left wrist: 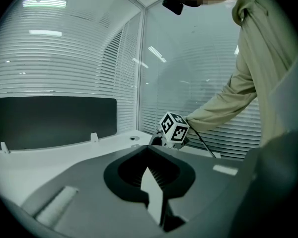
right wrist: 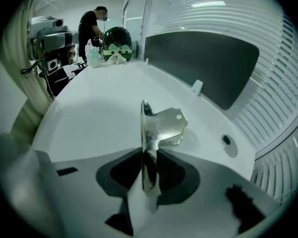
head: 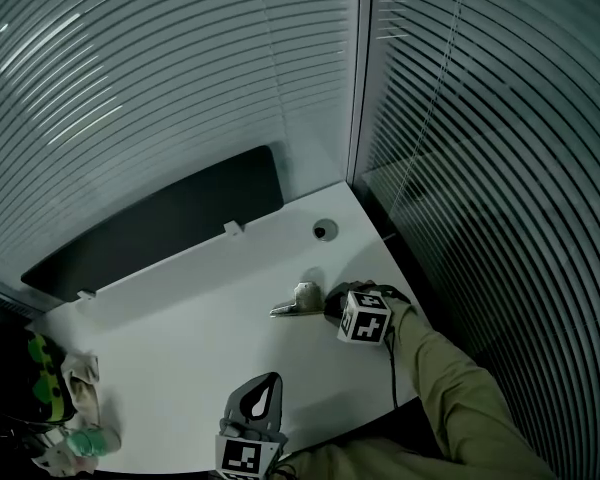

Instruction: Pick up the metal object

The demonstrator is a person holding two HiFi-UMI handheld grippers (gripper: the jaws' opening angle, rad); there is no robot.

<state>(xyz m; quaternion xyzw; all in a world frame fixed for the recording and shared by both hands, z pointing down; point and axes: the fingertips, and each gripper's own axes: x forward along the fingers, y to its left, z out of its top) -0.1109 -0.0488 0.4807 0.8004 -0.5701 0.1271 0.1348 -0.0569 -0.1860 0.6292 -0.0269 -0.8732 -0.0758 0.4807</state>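
Note:
The metal object (right wrist: 164,125) is a shiny bent bracket with a flat plate and a holed tab. My right gripper (right wrist: 148,155) is shut on its plate, which stands on edge between the jaws. In the head view the bracket (head: 298,301) sits low over the white desk (head: 180,338) at mid-right, with the right gripper (head: 326,303) just right of it; whether it touches the desk I cannot tell. My left gripper (head: 269,378) hovers at the desk's near edge, shut with nothing in it. Its tips (left wrist: 148,148) point toward the right gripper's marker cube (left wrist: 174,128).
A dark panel (head: 160,223) runs along the desk's back edge, and a round cable hole (head: 324,230) lies near the corner. Blind-covered glass walls close the back and right. A green helmet (head: 42,388), cloth and a bottle (head: 85,438) sit far left. A person (right wrist: 92,26) stands beyond.

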